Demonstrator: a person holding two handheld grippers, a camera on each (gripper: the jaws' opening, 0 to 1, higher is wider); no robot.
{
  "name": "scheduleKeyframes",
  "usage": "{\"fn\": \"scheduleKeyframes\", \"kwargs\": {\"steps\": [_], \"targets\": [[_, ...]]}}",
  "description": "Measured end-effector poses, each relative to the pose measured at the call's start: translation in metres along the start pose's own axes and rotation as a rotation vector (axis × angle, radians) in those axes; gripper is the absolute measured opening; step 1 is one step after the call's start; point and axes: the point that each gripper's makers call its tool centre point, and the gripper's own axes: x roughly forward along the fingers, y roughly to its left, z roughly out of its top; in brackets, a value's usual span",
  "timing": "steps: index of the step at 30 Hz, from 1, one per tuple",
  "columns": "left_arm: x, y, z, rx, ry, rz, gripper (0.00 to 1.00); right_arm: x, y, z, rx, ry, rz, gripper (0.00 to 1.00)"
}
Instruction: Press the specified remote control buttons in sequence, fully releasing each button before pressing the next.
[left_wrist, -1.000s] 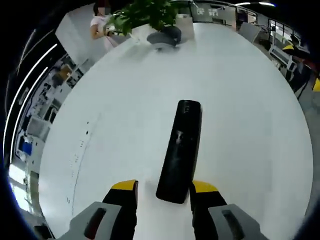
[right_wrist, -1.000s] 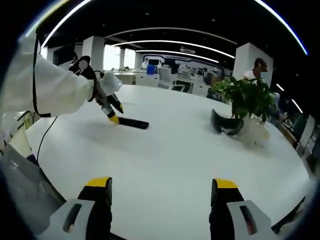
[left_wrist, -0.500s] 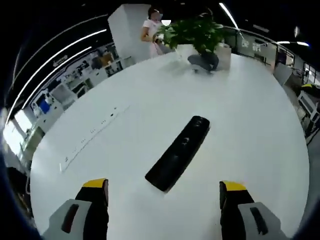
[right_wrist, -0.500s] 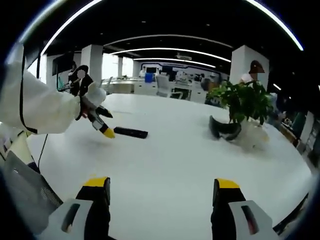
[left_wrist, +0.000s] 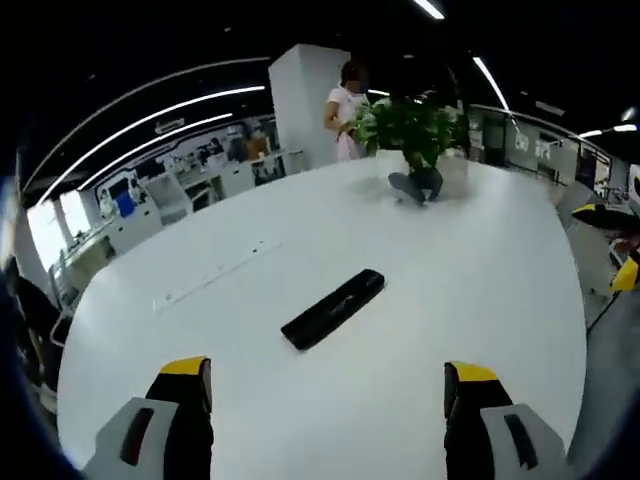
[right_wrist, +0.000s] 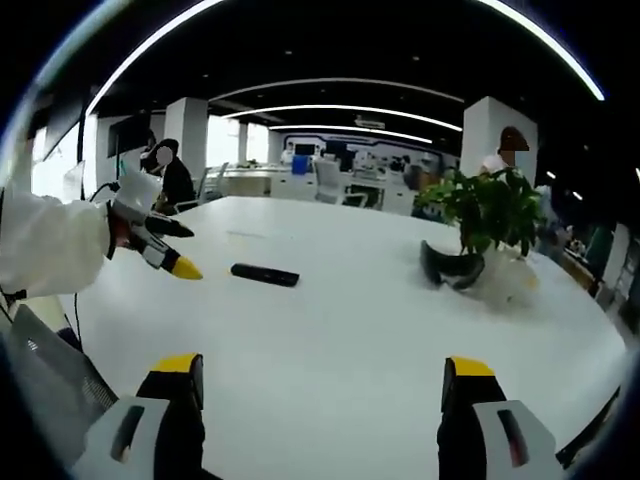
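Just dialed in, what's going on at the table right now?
A person holds a gripper in each hand over a white table. A black remote lies flat on it, untouched. The left gripper is open and hangs short of the remote, well apart from it. The right gripper is open too, farther off, holding nothing. A potted plant stands at the far side.

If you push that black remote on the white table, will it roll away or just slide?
The remote would probably slide, not roll: it looks long, flat and low, lying flat on the table. The tabletop looks smooth and glossy, so it may skid easily and spin if pushed near one end. It seems stiff, holding a straight shape, and likely light, though the pictures can't show weight.
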Motion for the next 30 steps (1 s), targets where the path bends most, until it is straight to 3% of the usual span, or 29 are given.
{"fn": "scheduleKeyframes", "kwargs": {"steps": [8,21,25,30], "targets": [[-0.053,-0.017,0.005,-0.068,-0.114,0.073,1.00,-0.002,-0.001,0.002,-0.002,-0.014,-0.005,0.99],[-0.116,-0.036,-0.020,-0.162,-0.157,0.175,1.00,-0.004,-0.002,0.005,-0.017,-0.035,-0.015,0.99],[-0.131,-0.032,-0.029,-0.155,-0.189,0.240,1.00,-0.004,-0.004,0.005,-0.012,-0.034,-0.026,0.99],[-0.145,-0.031,-0.038,-0.168,-0.187,0.273,1.00,-0.005,-0.004,0.005,-0.014,-0.035,-0.027,0.97]]}}
